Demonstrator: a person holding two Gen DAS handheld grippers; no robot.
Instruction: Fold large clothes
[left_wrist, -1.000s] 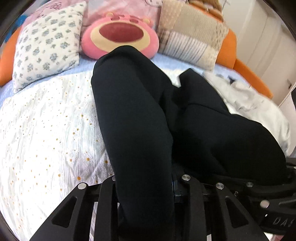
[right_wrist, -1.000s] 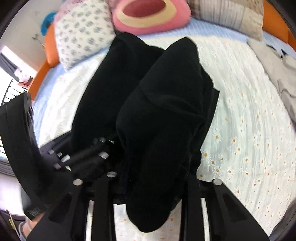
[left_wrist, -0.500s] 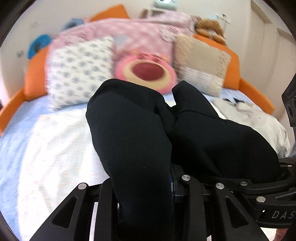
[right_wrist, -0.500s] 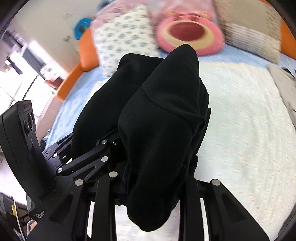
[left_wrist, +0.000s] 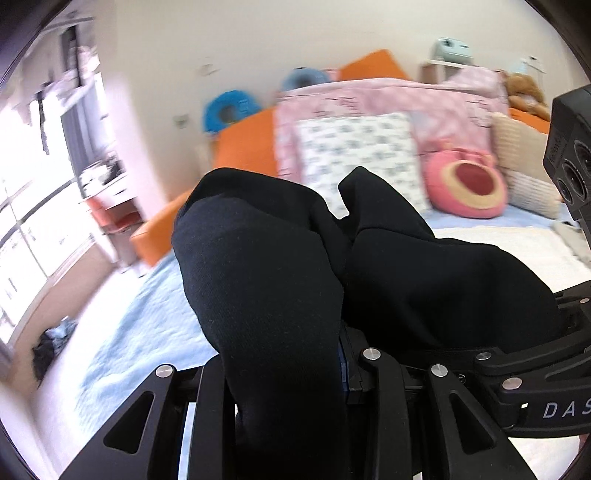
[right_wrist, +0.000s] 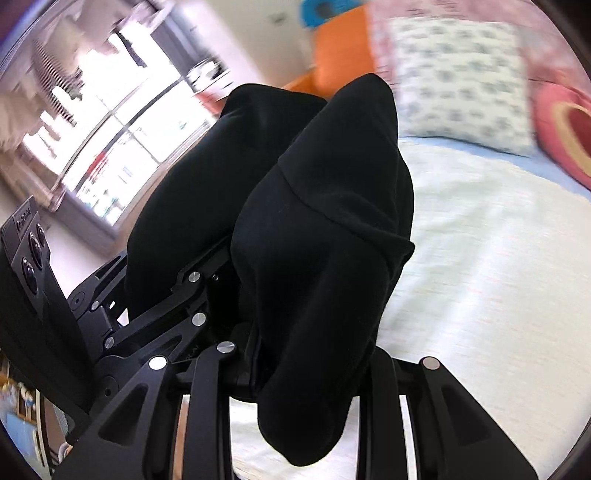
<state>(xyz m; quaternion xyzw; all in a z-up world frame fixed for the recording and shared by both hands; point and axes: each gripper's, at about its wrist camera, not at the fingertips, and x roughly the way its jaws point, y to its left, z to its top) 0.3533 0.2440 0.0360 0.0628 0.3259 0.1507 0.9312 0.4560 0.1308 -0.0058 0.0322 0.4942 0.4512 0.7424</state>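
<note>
Over the bed (right_wrist: 480, 258), black garment (left_wrist: 266, 280) clamped in both grippers; left-view-only teddy (left_wrist: 522, 90).

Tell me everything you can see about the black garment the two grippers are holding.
The black garment is plain, matte, soft knit-looking fabric with no visible print. It is bunched, not flat, and lifted over the bed. One bundle passes between the fingers of the left hand-held gripper, another between those of the right hand-held gripper, where a seam or hem line crosses the cloth. Both bundles drape over the fingers, hiding the tips. Its full shape and type cannot be told.
</note>
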